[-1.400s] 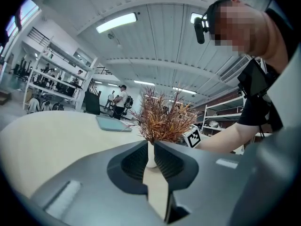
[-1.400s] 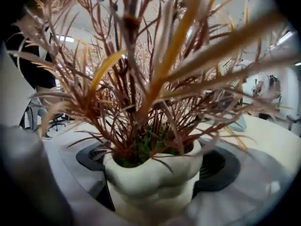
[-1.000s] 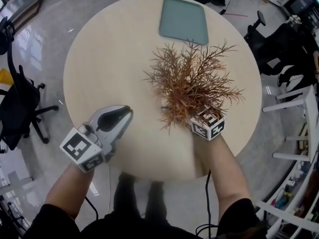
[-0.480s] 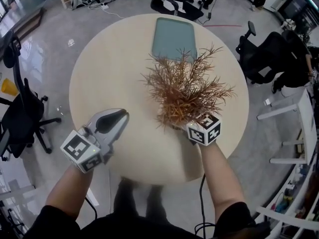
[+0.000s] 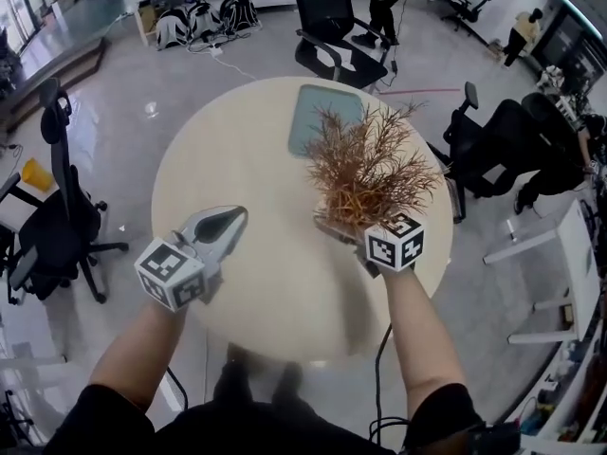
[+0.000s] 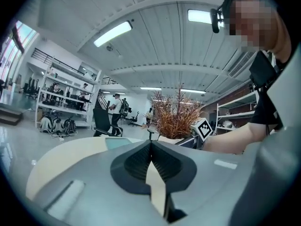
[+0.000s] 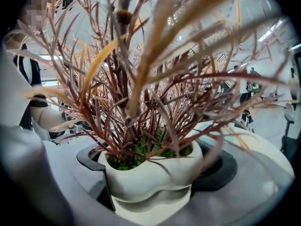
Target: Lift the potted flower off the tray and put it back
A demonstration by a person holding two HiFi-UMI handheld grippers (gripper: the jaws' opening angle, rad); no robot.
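Across the far side of the round table point(image 5: 237, 150) the tray point(image 5: 308, 121) lay flat, seemingly left in place to take the plant back. Just short of it the potted flower point(image 5: 365, 169) stood upright and looked lifted off the tabletop. Its white pot point(image 7: 150, 173) was clamped between the jaws of the right gripper point(image 5: 356, 230), probably low down to keep it from tipping. The left gripper point(image 5: 235, 218) hovered off to the side, jaws pressed together on nothing, apparently unneeded.

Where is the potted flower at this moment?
The potted flower is right of centre in the head view, its pot clamped in the right gripper over the round table, branches overlapping the near right corner of the green tray.
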